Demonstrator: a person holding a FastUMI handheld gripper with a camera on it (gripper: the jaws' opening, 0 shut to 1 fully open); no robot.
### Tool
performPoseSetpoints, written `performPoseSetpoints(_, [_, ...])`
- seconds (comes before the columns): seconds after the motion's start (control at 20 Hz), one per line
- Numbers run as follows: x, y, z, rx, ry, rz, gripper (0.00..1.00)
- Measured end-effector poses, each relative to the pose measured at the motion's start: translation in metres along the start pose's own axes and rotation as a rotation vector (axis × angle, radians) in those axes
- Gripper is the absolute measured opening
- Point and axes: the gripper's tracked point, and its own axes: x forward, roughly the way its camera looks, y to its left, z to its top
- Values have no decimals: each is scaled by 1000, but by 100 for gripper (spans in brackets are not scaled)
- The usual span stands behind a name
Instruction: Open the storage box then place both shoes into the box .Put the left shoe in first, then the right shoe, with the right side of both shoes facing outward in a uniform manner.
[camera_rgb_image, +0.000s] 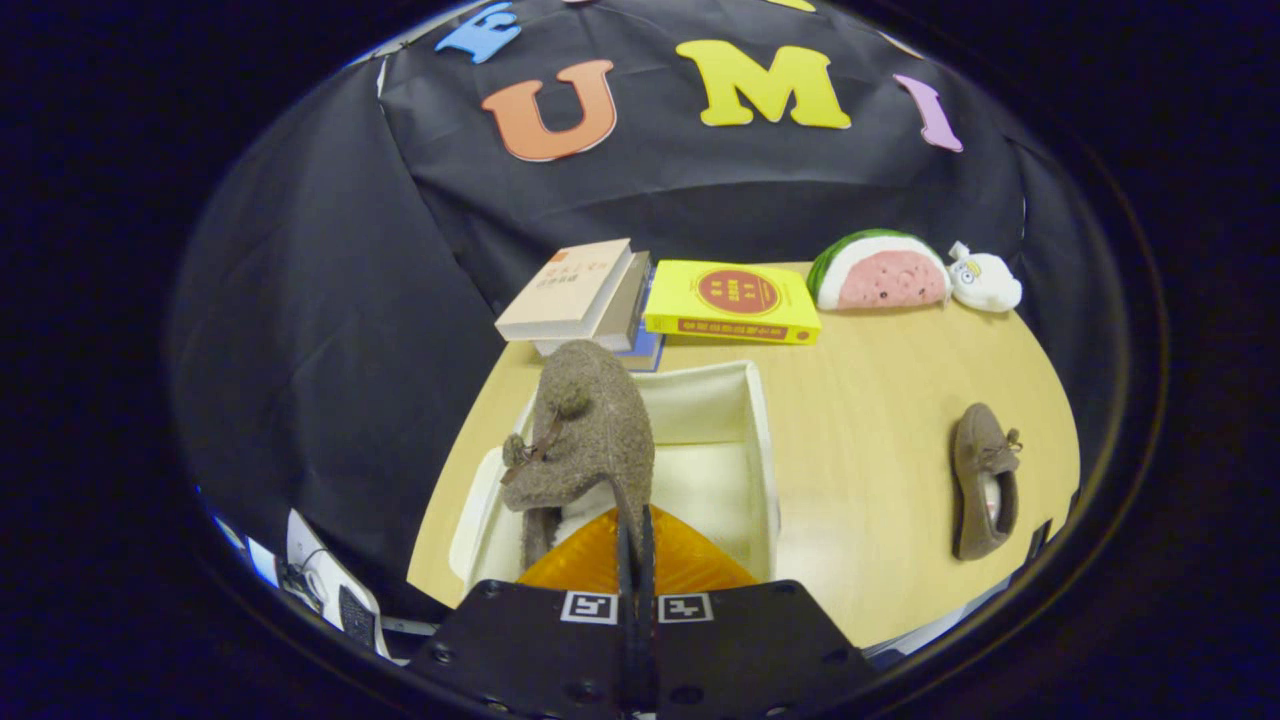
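Observation:
My gripper (634, 535) is shut on the rim of a brown felt shoe (585, 425), which hangs toe-forward above the open white storage box (762, 440). The shoe's pompom laces face left. The box stands on the wooden table just ahead of the fingers, and its inside looks bare white. A second brown shoe (983, 480) with a small bow lies flat on the table well to the right of the box, opening upward, toe pointing away.
Beyond the box lie a stack of books (585, 295) and a yellow book (735, 300). A watermelon-slice plush (880, 272) and a small white plush (985, 280) sit at the table's far right. The table's left edge runs close beside the box.

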Motion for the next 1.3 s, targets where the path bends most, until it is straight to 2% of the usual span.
performPoseSetpoints(0.2, [39, 4, -28, -8, 83, -46, 0])
performPoseSetpoints(0.45, [61, 10, -45, -58, 142, -94, 1])
performPoseSetpoints(0.55, [62, 17, -46, -80, 142, -75, 2])
performPoseSetpoints(0.6, [57, 17, -42, -97, 122, -73, 12])
performPoseSetpoints(0.7, [41, 18, -36, -133, 77, -59, 18])
performPoseSetpoints(0.95, [-19, 1, -14, -172, -63, -29, 97])
performPoseSetpoints(1.0, [-33, -5, -10, -171, -92, -21, 97])
performPoseSetpoints(1.3, [-90, -85, 7, -132, -156, -107, 95])
